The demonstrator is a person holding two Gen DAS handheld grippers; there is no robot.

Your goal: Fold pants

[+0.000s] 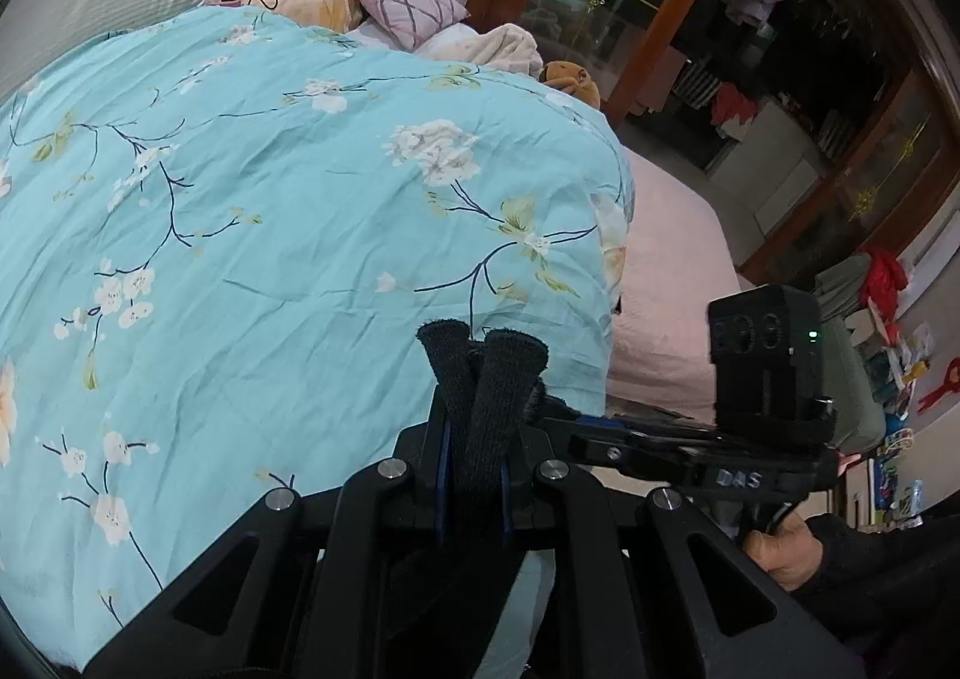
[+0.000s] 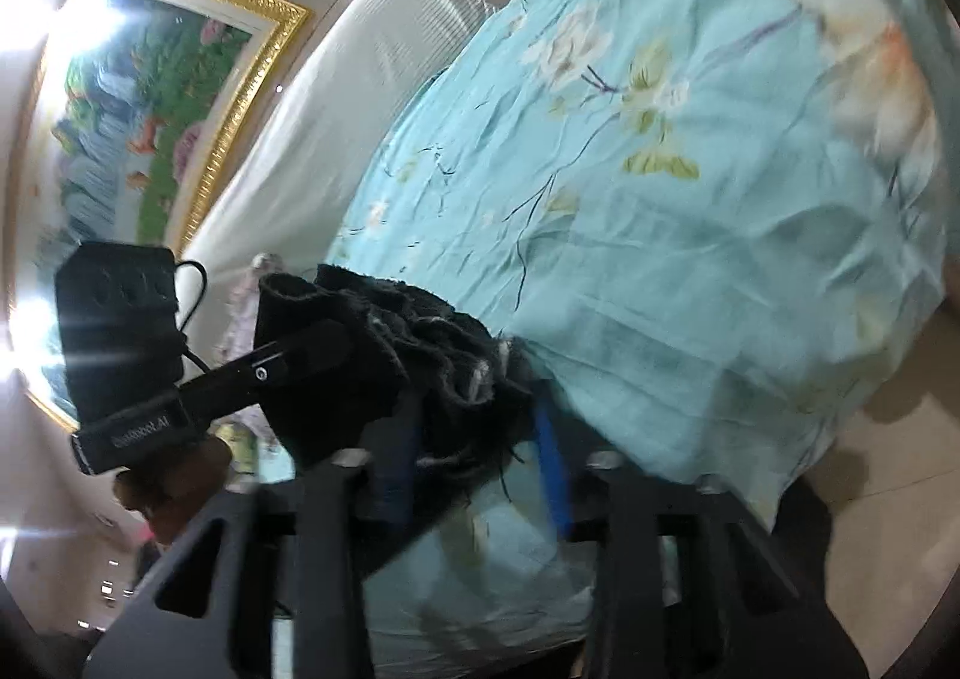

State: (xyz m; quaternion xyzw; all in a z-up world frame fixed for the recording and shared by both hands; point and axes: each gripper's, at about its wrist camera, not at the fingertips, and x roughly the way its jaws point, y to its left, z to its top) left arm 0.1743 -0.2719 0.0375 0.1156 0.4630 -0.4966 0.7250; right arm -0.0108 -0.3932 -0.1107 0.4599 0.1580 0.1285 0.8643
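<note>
My left gripper [image 1: 483, 343] is shut, its two black sleeved fingers pressed together over the near edge of the blue flowered quilt [image 1: 270, 211]; nothing shows between them. In the left wrist view the right gripper's body [image 1: 762, 379] is held at the right, beside the bed. My right gripper [image 2: 456, 379] is blurred and bundled in dark frayed fabric [image 2: 432, 337], with blue finger parts visible beneath; I cannot tell how its jaws stand. The left gripper's body [image 2: 120, 343] shows at the left of that view. I cannot pick out pants for certain.
The bed holds the quilt [image 2: 660, 168], a purple cushion [image 1: 402, 0], a beige blanket [image 1: 504, 48] and a pink sheet [image 1: 672, 259]. A white headboard cushion [image 2: 336, 138] and a gold-framed painting [image 2: 150, 96] are on the wall. A wooden glass cabinet [image 1: 720, 48] and floor clutter [image 1: 888, 355] stand at the right.
</note>
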